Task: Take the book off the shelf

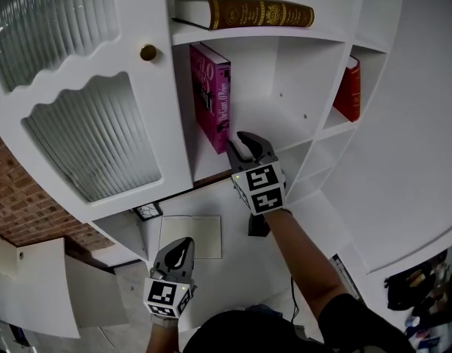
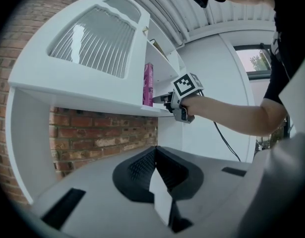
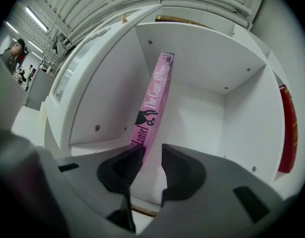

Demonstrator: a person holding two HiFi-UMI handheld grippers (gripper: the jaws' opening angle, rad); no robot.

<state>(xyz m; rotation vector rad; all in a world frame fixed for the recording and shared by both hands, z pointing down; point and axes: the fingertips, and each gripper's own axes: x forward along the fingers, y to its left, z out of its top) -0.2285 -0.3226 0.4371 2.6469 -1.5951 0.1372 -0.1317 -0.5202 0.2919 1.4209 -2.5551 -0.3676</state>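
Grey-jawed and closed on nothing, my left gripper (image 1: 178, 254) hangs well below and left of my right gripper (image 1: 244, 151). Straight ahead of the right gripper the pink book (image 3: 154, 95) stands upright, hard against the compartment's left wall (image 3: 107, 98). The right jaws are partly apart, with the spine's lower end just in front of the gap, not pinched. I judge the book stiff, fairly heavy and smooth-covered, so I'd clamp low across the spine and go deep. Right of the jaws the compartment is bare up to the divider (image 3: 246, 118), leaving room to tip the book out. A red book (image 3: 287, 128) sits beyond.
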